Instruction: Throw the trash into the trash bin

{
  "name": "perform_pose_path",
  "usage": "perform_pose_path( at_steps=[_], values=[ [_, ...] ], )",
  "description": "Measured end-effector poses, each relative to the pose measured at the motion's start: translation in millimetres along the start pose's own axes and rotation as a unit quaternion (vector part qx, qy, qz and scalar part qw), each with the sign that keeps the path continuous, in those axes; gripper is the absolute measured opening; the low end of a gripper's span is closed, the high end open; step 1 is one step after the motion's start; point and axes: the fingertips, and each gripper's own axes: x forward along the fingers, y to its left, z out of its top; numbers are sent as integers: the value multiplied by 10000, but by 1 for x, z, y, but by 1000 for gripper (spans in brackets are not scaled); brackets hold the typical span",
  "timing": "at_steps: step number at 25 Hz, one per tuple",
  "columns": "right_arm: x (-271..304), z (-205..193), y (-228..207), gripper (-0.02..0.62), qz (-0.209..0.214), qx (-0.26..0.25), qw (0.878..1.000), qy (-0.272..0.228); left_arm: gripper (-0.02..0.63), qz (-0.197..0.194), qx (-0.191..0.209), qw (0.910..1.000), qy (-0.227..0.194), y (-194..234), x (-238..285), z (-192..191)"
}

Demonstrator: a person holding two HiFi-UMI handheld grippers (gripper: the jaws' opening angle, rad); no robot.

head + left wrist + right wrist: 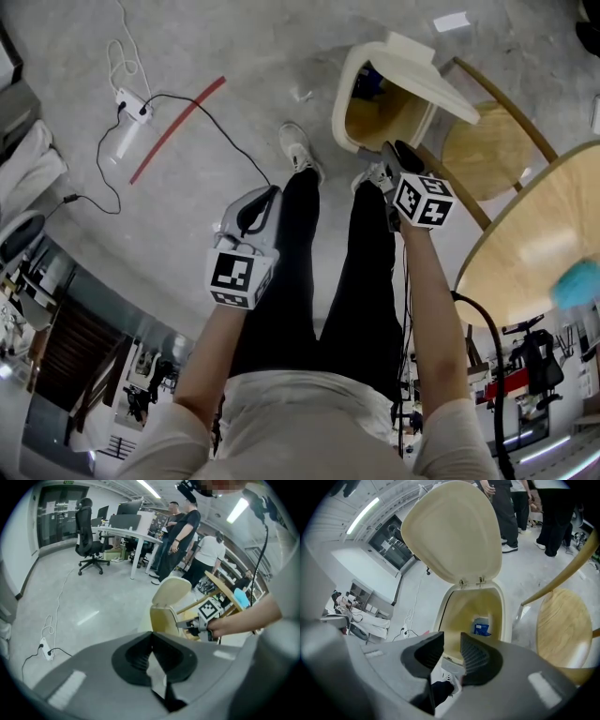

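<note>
Hovering at the bin [461, 603], the right gripper [452, 644] is parted, empty; trash [481, 627] lies inside, below; left gripper [151, 641] closed, farther.

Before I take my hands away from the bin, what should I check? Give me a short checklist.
1. Lid of the cream plastic trash bin is up: ok.
2. Blue packet lies inside the bin: ok.
3. Right gripper has its jaws apart with nothing between them: ok.
4. Left gripper has its jaws together with nothing visibly held: ok.
5. Whether the blurred blue thing on the round wooden table is more trash: cannot tell.
</note>
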Motion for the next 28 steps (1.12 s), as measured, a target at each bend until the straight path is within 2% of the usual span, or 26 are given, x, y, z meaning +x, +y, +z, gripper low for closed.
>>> perform_pose_path(
  at_steps=[17, 28],
  values=[
    [-81, 35, 49, 23, 196, -459, 9985, -233, 5, -82, 272, 9989, -373, -35, -44, 51],
    [-145, 39, 74, 2, 255, -521, 9972, -463, 5, -240, 441, 9977, -446, -70, -78, 68]
  ],
)
